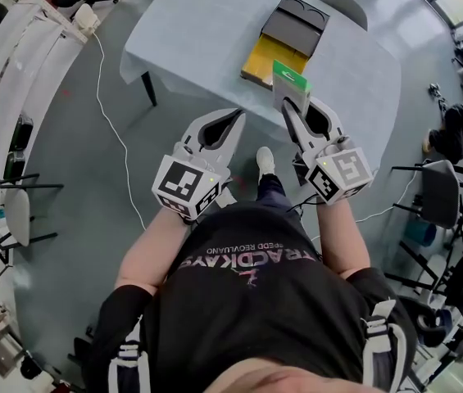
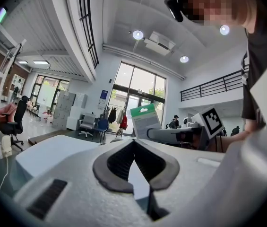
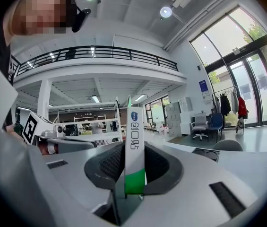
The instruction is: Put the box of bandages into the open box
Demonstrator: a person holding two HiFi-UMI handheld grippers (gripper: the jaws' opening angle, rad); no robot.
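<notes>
My right gripper (image 1: pixel 293 105) is shut on the green-and-white box of bandages (image 1: pixel 290 83) and holds it upright over the near edge of the table. In the right gripper view the box (image 3: pixel 134 136) stands edge-on between the dark pads (image 3: pixel 108 163). Just beyond it on the table lies the open box (image 1: pixel 274 56), with a yellow inside and its dark lid (image 1: pixel 298 23) folded back. My left gripper (image 1: pixel 236 118) hovers to the left of the right one, shut, with nothing in it. From the left gripper view the bandage box (image 2: pixel 145 120) shows to the right.
The table (image 1: pixel 198 23) has a pale cloth, and a grey chair (image 1: pixel 342 5) stands behind it. A white cable (image 1: pixel 110 119) runs over the floor at the left. Chairs (image 1: pixel 439 191) and gear crowd the right side.
</notes>
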